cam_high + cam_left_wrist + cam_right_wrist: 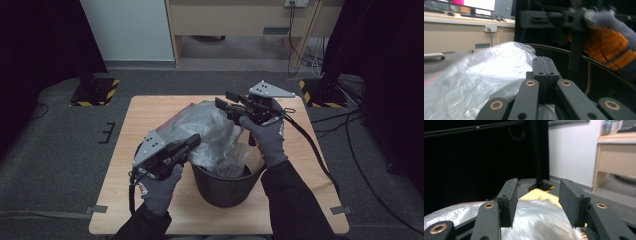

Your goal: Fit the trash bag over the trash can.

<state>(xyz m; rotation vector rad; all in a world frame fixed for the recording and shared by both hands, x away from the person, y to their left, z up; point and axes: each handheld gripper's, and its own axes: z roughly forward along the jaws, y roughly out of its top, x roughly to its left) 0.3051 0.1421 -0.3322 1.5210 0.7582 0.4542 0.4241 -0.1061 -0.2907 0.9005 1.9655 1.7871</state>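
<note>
Bag was thin, slippery film over the bucket near the table's front edge; left gripper pinched its edge, right gripper hung half open, empty.

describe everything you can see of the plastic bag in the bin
The plastic bag is clear, thin, crinkled film, glossy where light hits it. Its lower part sits inside the black bin while the rest billows up and leftward over the rim, above the wooden table. The left tool is shut on the bag's left side. The right tool hovers open above its top, not pressing it.
</note>
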